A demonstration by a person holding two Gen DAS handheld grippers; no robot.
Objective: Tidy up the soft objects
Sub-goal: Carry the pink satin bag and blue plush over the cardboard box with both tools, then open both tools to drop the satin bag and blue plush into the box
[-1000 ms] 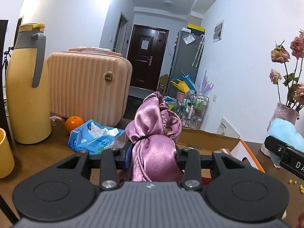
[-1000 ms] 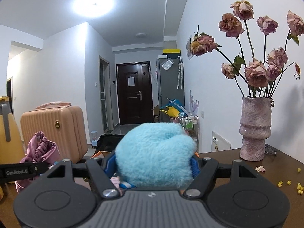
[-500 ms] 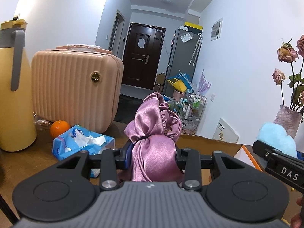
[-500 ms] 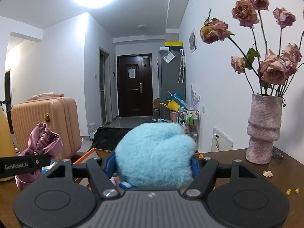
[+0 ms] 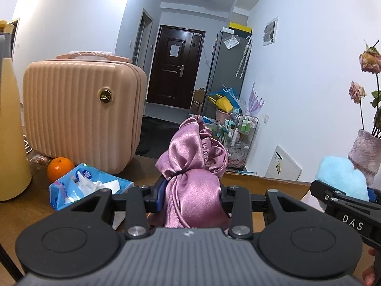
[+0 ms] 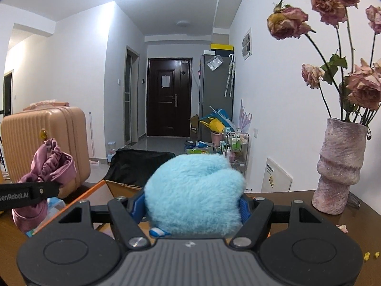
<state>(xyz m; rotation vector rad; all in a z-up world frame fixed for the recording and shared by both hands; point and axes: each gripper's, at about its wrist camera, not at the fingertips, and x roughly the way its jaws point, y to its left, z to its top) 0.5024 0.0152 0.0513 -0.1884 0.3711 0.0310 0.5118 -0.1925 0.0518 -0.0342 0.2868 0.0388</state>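
Observation:
My left gripper (image 5: 191, 195) is shut on a pink satin bundle (image 5: 193, 181), tied with a dark band and held above the wooden table. My right gripper (image 6: 193, 205) is shut on a fluffy light-blue plush (image 6: 194, 195). In the left wrist view the blue plush (image 5: 340, 178) and the right gripper show at the right edge. In the right wrist view the pink bundle (image 6: 47, 169) hangs at the left. An open cardboard box (image 6: 123, 186) with an orange-edged flap lies just ahead, between and below both grippers.
A peach ribbed suitcase (image 5: 81, 114), an orange (image 5: 59, 168) and a blue tissue pack (image 5: 88, 186) sit at the left. A yellow jug (image 5: 9, 128) stands at the far left. A pink vase (image 6: 338, 166) of dried roses stands at the right, with small crumbs on the table.
Both grippers have moved forward over the table with their loads. The suitcase and the vase look closer, and the jug has slid toward the left edge.

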